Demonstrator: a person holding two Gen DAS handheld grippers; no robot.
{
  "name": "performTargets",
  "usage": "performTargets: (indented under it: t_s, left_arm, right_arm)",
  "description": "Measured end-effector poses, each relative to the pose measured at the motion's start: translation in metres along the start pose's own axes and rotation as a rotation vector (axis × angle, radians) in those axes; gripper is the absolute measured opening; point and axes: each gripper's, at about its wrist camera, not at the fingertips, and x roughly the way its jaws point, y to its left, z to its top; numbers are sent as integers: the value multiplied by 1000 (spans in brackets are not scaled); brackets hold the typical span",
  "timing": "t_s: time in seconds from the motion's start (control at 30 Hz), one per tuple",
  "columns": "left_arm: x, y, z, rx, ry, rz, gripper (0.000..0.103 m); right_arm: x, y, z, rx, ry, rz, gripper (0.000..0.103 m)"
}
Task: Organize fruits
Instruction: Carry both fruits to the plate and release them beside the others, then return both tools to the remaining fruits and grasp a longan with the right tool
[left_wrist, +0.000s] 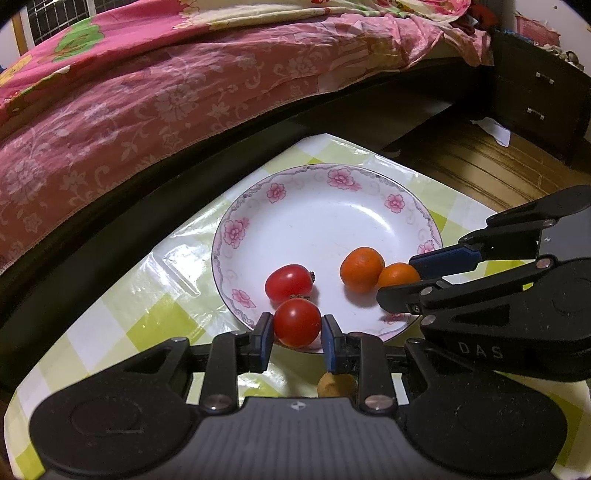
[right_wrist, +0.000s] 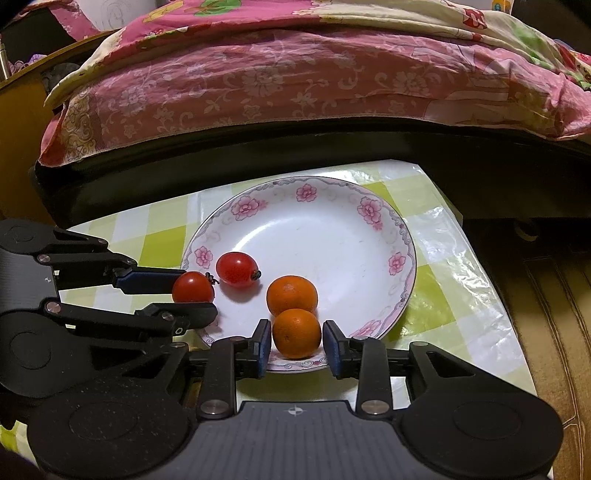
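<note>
Left tongs (left_wrist: 297, 330) at near rim of plate (left_wrist: 325, 206), blue pads (left_wrist: 266, 332) on either side of a tomato (left_wrist: 296, 323); left pad touching, right pad just beside; apart or clamped: cannot tell. Second tomato (left_wrist: 289, 282) just beyond the first, touching it, on the plate.

Right tongs (right_wrist: 297, 341) at near rim of same plate (right_wrist: 332, 236), around an orange (right_wrist: 296, 333); slight gaps visible at both pads (right_wrist: 264, 345), so seemingly apart, not clamped. Second orange (right_wrist: 291, 295) directly beyond, touching the first.

Seen from left wrist: right tongs (left_wrist: 400, 280) entering from the right, fingers above and below the near orange (left_wrist: 399, 275), far orange (left_wrist: 362, 269) to its left. Seen from right wrist: left tongs (right_wrist: 197, 290) entering from the left, fingers above and below the near tomato (right_wrist: 192, 288), other tomato (right_wrist: 236, 268) up and right of it.

Plate on green-and-white checked worktop (right_wrist: 443, 280). Small tan object (left_wrist: 334, 384) under left tongs, mostly hidden. Bed with pink floral cover (right_wrist: 295, 85) beyond the worktop.
</note>
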Motion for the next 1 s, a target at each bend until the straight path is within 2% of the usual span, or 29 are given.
performTargets:
  t_s: [0.47, 0.57, 1.0]
  left_arm:
    - [-6, 0, 2, -12, -22, -11, 38]
    - [-10, 2, 1, -12, -29, -15, 41]
    - [-26, 5, -11, -2, -25, -26, 44]
  right_arm:
    - [-8, -3, -1, 15, -29, -7, 33]
    - [-12, -4, -1, 18, -48, -10, 36]
    - [-25, -5, -6, 3, -71, 3, 36]
